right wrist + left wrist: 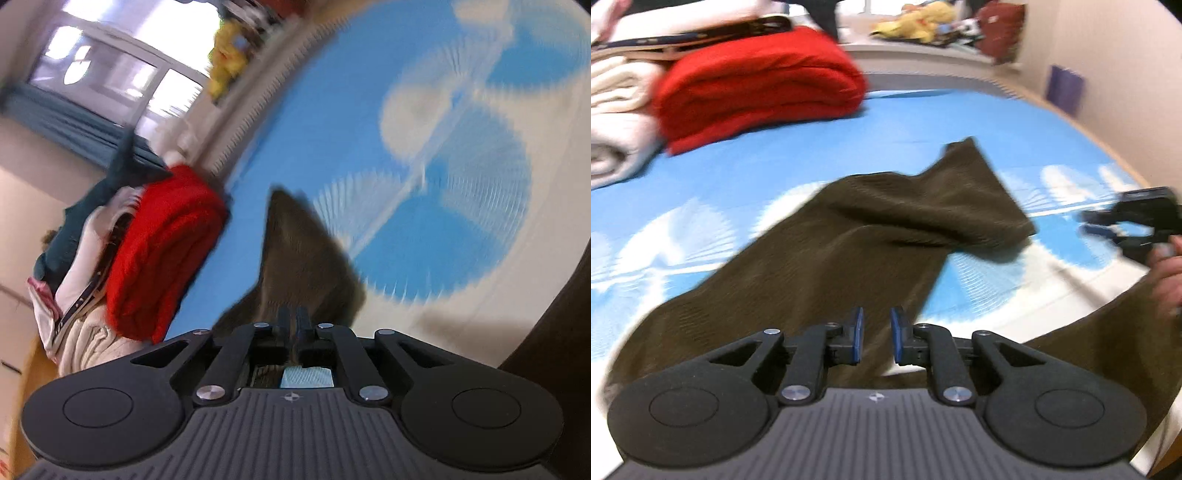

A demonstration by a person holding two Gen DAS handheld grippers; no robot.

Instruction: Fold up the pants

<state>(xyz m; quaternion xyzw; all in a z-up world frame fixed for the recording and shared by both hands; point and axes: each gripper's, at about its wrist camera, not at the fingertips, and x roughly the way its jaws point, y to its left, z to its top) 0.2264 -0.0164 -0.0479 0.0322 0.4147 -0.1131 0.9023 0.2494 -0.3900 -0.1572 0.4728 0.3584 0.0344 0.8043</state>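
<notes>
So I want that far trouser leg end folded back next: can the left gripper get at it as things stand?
Probably yes. The left gripper holds nothing, its fingers slightly apart over the brown pants. The leg end lies ahead on the blue sheet with nothing between; the red blanket sits off to the side.

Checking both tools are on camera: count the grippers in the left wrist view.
2. The left gripper sits bottom centre, above the brown pants; the right gripper is at the right edge, held in a hand, over the blue sheet.
</notes>
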